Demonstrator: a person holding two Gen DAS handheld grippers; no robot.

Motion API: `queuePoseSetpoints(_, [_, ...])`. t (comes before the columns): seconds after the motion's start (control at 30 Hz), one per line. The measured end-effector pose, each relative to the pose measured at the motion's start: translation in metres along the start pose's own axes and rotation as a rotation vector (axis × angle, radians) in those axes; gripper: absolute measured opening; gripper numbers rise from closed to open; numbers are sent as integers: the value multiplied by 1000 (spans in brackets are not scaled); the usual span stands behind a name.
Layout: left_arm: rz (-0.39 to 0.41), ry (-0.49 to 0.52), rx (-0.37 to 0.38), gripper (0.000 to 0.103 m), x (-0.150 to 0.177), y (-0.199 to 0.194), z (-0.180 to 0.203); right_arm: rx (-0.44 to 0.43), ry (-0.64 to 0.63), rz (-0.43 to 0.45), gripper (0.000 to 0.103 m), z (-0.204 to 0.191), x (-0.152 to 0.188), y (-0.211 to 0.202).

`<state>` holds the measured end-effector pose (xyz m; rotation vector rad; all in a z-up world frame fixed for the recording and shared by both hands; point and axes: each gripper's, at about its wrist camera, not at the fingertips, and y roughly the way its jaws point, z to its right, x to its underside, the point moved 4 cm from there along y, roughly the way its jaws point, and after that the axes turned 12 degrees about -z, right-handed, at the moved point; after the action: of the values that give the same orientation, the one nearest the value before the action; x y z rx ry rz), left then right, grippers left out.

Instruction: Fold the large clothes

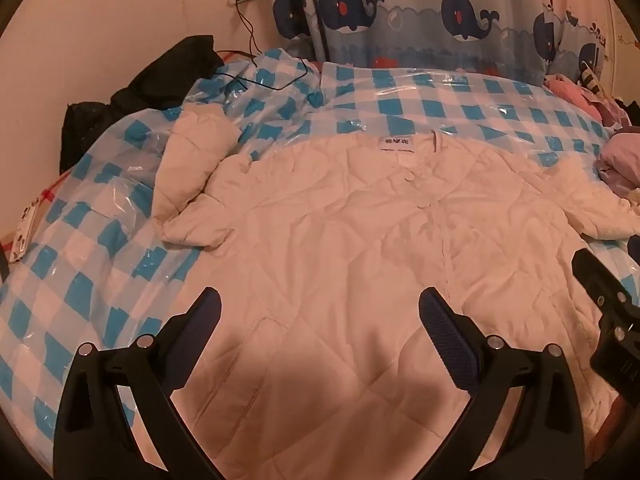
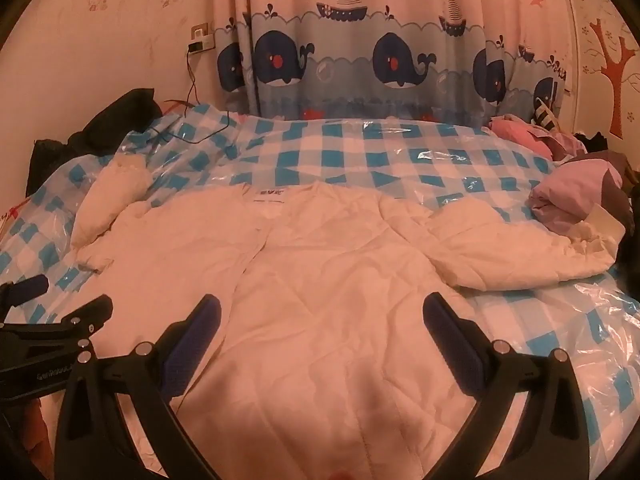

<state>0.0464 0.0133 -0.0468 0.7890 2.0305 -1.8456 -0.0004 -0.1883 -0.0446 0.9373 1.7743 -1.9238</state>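
Quilted white jacket [image 1: 360, 240] spread on bed [image 1: 440, 96], collar at 12 o'clock: soft, bulky, light; both claws [image 1: 320, 312] [image 2: 322, 320] wide open, empty; best gripped at sleeves [image 1: 192, 160]

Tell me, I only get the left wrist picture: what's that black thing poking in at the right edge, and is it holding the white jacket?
Observer: That is the right gripper. Its own camera shows both fingers spread wide above the white jacket, gripping nothing.
Operator: Where does the jacket's sleeve on that side end?
Observer: The sleeve stretches toward the picture's right, its cuff close to a folded purple garment.
Operator: Anything on the wall past the curtain?
Observer: A red tree decal.
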Motion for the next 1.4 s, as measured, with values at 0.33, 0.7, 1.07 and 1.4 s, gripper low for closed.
queuePoseSetpoints(0.33, [11,3,-7,95,2,-5,4,-15,2,2,98,12,2,-23])
queuePoseSetpoints(0.7, [14,3,-10,95,2,-5,3,-20,-4,0,98,8,2,-22])
queuePoseSetpoints(1.07, [13,3,-9,95,3,-5,2,-25,-6,0,98,5,4,-23])
queuePoseSetpoints(1.4, [12,2,-8,95,3,-4,0,-24,-5,-1,98,5,3,-23])
